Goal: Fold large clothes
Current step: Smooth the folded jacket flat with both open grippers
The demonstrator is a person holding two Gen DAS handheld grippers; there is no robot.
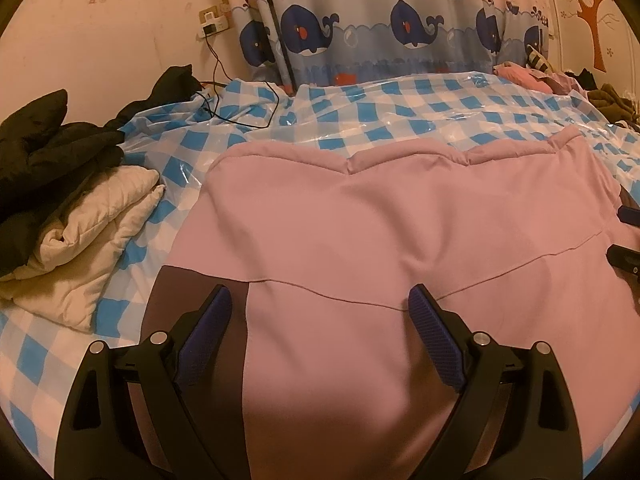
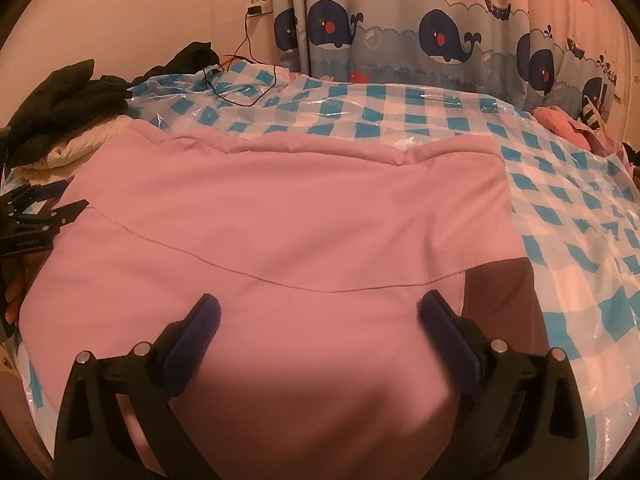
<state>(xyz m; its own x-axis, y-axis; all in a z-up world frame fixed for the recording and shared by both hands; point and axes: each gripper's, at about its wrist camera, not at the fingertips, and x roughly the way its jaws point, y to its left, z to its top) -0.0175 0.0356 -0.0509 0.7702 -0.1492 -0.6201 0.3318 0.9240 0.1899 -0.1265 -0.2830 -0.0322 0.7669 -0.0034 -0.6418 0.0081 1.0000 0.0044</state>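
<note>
The left gripper point(image 1: 320, 300) hangs over the near edge of a pink garment point(image 1: 400, 220), its two blue-padded fingers point(image 1: 434, 332) spread wide with nothing between them; the cloth lies flat under the gap. Beneath its left finger sits a dark brown panel point(image 1: 192, 292) of the same garment. The right gripper point(image 2: 318, 312) is likewise spread wide over the pink garment point(image 2: 300, 208), holding nothing, and a dark brown panel point(image 2: 500, 292) shows just beside its right finger. In the right wrist view the left gripper's black fingers appear at the left edge; in the left wrist view the right gripper's tips poke in at the right edge.

The garment is laid out flat across a bed covered with a blue-and-white checked sheet point(image 1: 400, 104) under glossy clear plastic. Its far edge is a thick, puffy hem, and a seam runs across the middle.

Left of the garment lies a folded cream quilted piece point(image 1: 80, 248), with a heap of black clothes point(image 1: 52, 140) resting partly on it. A black cable point(image 1: 240, 112) trails from a wall socket point(image 1: 212, 20) onto the sheet. More clothes, pink and dark, are piled at the far right corner point(image 1: 528, 76). Behind the bed hangs a curtain point(image 1: 380, 24) printed with whales and boats.
</note>
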